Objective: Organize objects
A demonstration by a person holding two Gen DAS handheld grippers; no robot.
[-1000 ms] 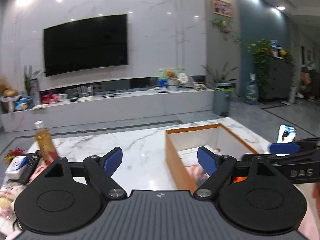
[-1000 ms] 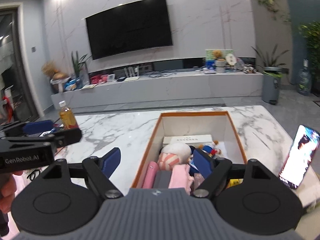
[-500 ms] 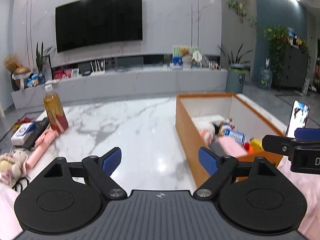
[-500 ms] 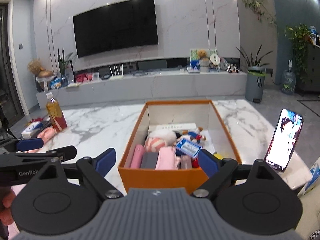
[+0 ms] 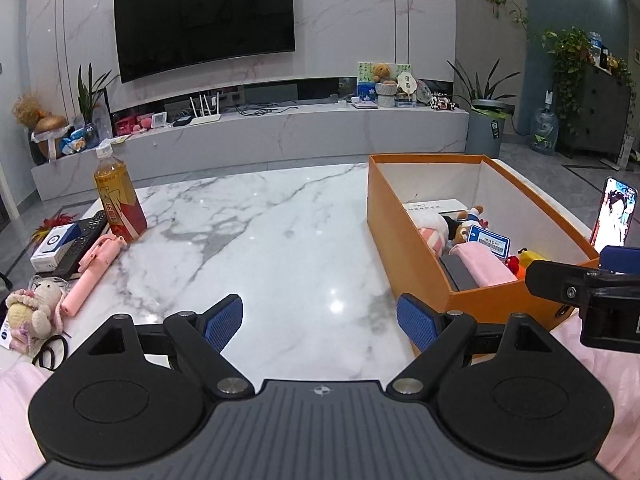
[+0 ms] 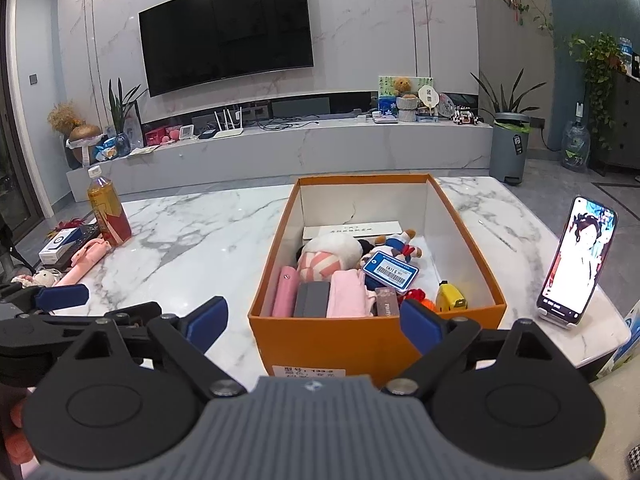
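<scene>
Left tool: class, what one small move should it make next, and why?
Probably swing the left tool toward the pink stick beside the bottle: its jaws stand apart with nothing between them, that stick still lies outside the orange box, and it is the nearest loose item.

Large dark television [image 6: 226,32] mounted on a pale marble wall [image 6: 380,20]. Below it, a long low marble console [image 6: 280,148] cluttered with small ornaments. Right of the television, a grey bin [image 6: 509,148], a potted plant [image 6: 502,92], then a blue-grey wall [image 5: 576,4] with trailing greenery [image 6: 596,64]. Recessed ceiling spots overhead. Grey tiled floor [image 5: 536,160]
</scene>
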